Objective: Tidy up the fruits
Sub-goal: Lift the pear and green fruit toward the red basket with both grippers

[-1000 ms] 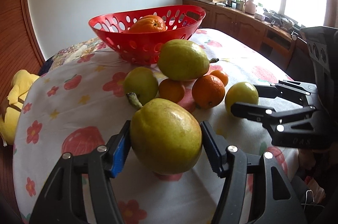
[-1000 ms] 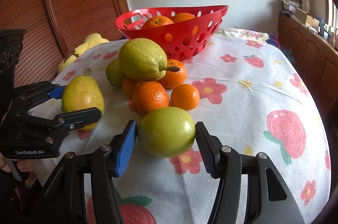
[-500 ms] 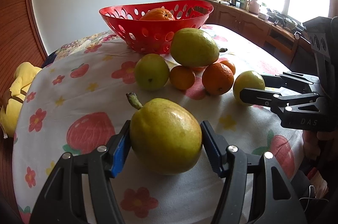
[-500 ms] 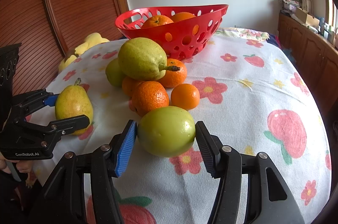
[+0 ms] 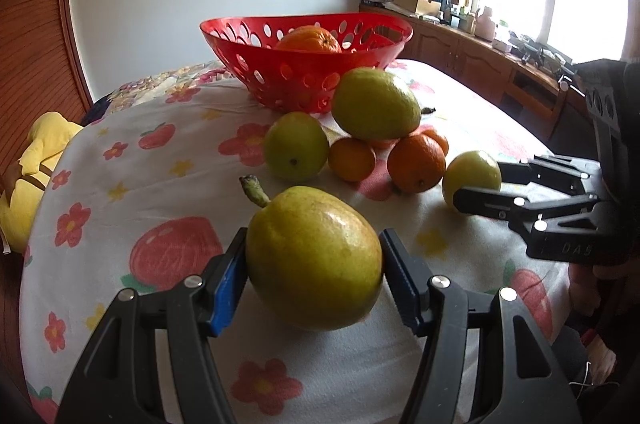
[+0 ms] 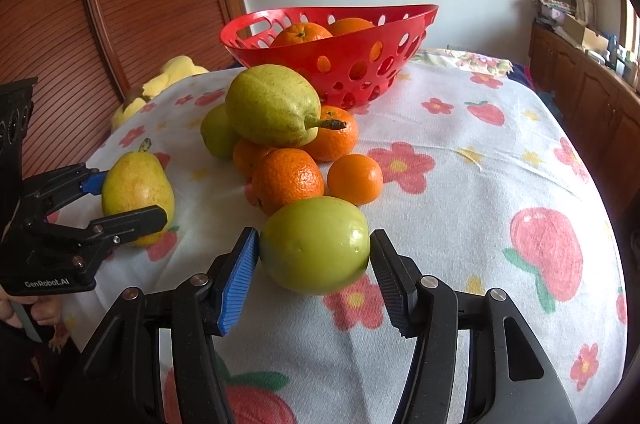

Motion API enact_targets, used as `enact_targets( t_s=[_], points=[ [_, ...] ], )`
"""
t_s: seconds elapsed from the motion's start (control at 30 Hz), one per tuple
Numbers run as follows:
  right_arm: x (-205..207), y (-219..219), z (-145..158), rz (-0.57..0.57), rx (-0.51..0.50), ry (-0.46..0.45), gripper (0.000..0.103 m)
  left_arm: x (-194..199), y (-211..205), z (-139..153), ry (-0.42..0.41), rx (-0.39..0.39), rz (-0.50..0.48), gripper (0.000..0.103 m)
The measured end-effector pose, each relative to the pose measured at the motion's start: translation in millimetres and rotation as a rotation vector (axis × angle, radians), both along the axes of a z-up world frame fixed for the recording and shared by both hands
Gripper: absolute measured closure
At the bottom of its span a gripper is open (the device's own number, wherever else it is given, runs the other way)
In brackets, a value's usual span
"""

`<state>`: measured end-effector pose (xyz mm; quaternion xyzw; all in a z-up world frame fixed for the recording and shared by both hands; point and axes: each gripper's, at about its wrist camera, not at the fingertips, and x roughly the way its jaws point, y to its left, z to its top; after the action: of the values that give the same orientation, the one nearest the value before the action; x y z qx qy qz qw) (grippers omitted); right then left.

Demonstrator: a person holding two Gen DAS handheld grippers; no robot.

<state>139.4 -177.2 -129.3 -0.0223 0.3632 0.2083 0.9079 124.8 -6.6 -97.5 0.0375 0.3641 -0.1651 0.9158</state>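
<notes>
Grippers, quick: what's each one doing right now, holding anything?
Left gripper: closed on the yellow-green pear.
Right gripper: closed on the round green fruit.

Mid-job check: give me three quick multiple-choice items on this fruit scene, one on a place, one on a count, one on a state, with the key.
1. Where does the big pear lie?
A. atop the heap of oranges
B. in the red basket
C. on the floor

2. How many oranges show in the basket, right wrist view?
A. none
B. two
C. five

3. What is the left gripper doing?
A. hanging empty
B. gripping an orange
C. clamping a yellow pear

Key: 1 A, it rests on the oranges; 2 B, two tops above the rim; 3 C, both pads press its sides.
</notes>
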Motion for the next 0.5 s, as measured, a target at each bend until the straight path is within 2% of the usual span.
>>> enact_targets(
  t_s=[0.27,0.5],
  points=[
    [-4,-2,3,0.002,0.007,-0.006,0.045,6,4,18,-0.043,-0.019,0.005,0.04],
    [-1,-9,23,0.0,-0.01,-0.051,0.045,18,4,35,-0.07,-0.04,0.001,0.04]
  ],
)
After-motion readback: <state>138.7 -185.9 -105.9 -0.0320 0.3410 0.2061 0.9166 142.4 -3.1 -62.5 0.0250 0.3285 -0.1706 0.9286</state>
